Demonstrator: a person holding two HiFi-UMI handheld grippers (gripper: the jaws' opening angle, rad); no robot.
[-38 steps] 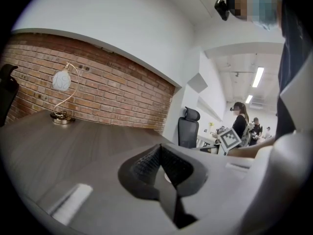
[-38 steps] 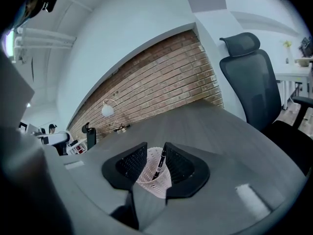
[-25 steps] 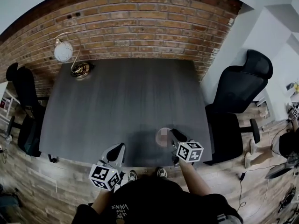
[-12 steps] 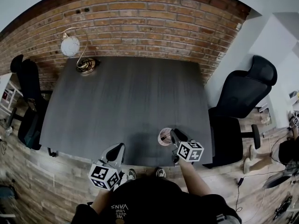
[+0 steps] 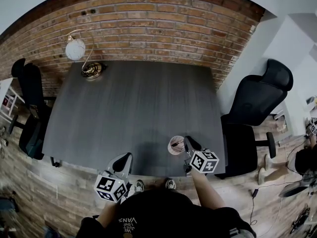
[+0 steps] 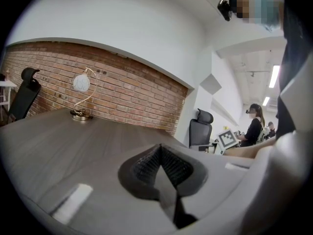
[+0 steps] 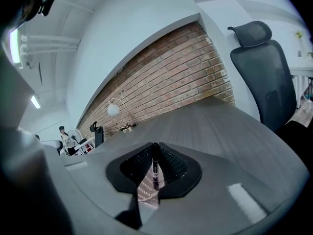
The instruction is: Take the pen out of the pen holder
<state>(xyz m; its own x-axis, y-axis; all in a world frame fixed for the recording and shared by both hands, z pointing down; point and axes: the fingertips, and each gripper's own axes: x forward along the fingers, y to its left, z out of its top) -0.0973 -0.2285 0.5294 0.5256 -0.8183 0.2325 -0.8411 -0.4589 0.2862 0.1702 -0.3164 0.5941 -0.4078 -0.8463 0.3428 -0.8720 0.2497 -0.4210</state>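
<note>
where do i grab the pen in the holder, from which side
Take the pen by its upper barrel above the holder rim, from the near table edge: it stands roughly upright, only that part exposed. The right tongs have just been closing on it.

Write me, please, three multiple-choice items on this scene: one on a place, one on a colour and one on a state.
1. Where on the table does the pen holder stand?
A. At the far right corner
B. By the near edge, toward the right
C. In the middle

2. What colour is the lamp's globe?
A. White
B. Green
C. Black

3. How do the right gripper's jaws stand?
A. Wide apart, nothing between them
B. Closed on the pen
C. Closed together, nothing between them

Answers:
1 B: the head view shows it close to the near edge, right of the middle.
2 A: the globe shows white in the head view.
3 B: the right gripper view shows the jaws, which have just been closing, pressed on the dark pen above the pen holder.
</note>
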